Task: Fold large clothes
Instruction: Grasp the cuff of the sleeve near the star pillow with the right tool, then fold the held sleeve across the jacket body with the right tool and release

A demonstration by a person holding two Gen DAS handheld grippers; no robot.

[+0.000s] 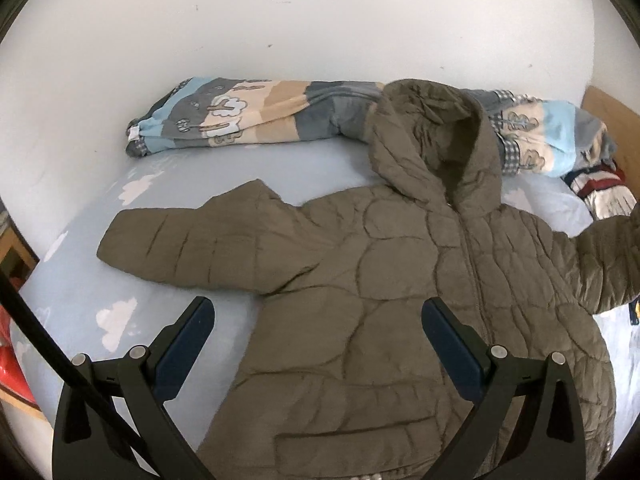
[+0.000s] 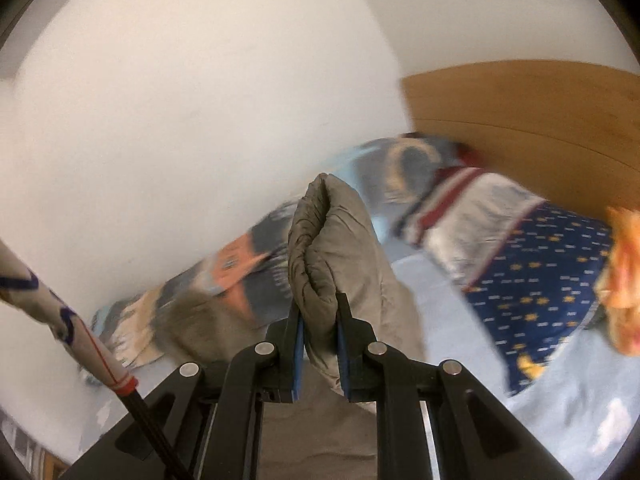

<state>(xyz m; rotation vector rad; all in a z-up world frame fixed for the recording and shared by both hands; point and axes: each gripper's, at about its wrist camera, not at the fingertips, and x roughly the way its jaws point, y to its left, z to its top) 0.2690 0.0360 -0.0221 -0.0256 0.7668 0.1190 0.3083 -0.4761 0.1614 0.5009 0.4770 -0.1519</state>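
On the bed (image 1: 80, 296), right gripper (image 2: 320, 320) pinches the jacket (image 1: 400, 300) cuff (image 2: 320, 248); left gripper (image 1: 318, 316) spread, empty; best lay that sleeve flat across the chest.

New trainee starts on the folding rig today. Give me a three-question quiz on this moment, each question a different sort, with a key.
1. True or false: the left gripper is shut on the jacket.
2. What does the right gripper hold?
A. the blanket
B. the jacket's cuff
C. the pillow
3. Fill in: the jacket's hood lies partly over the ____.

Key
1. False. Its jaws stand wide apart over the jacket, gripping nothing.
2. B. The pads press on the bunched cuff.
3. Blanket, the rolled one along the wall.
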